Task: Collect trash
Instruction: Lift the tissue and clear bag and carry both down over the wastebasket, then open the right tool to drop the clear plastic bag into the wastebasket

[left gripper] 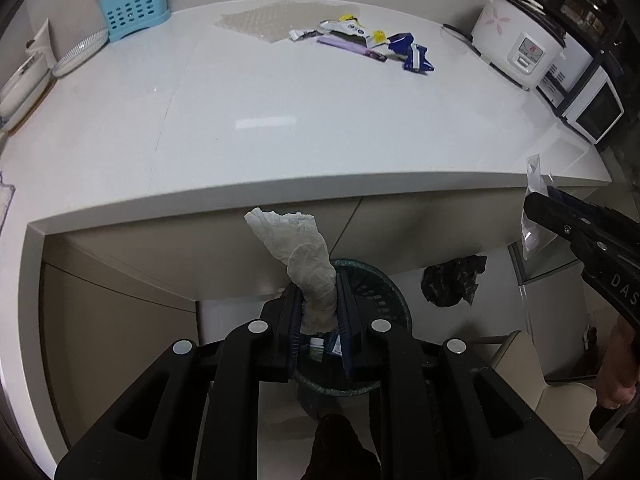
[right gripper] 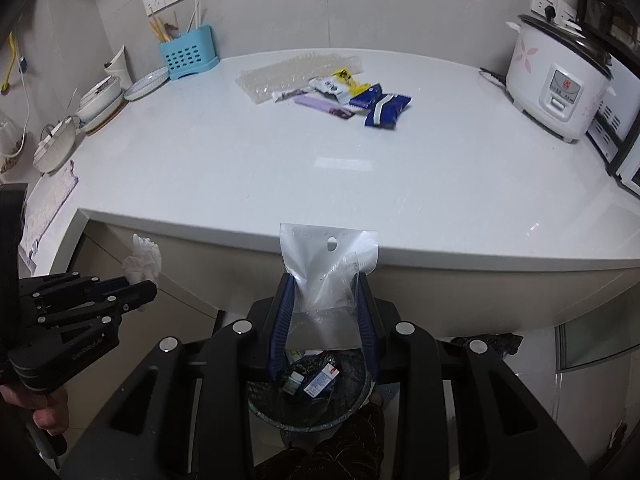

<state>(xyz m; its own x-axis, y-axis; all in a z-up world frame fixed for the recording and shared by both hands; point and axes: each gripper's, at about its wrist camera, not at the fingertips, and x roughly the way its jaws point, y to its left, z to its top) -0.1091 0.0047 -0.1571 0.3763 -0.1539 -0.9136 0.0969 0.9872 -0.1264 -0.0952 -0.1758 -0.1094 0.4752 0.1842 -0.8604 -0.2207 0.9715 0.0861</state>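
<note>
left gripper (left gripper: 318,308) pinches tissue (left gripper: 308,264) — right gripper (right gripper: 324,312) clamps plastic bag (right gripper: 328,276)

You hold a white crumpled tissue (left gripper: 308,268) in your black left gripper (left gripper: 320,300), which has blue pads. Your black right gripper (right gripper: 326,312) holds a clear, shiny bag (right gripper: 328,280). Below is a dark green bin (right gripper: 308,400) with blue and green packs inside. Far off on the white counter (right gripper: 280,168) lie dark blue, yellow and purple wrappers (right gripper: 352,96). The far left basket (right gripper: 186,56) is light blue with dots of holes. The white rice cooker (right gripper: 556,88) on the right has pink flowers.
</note>
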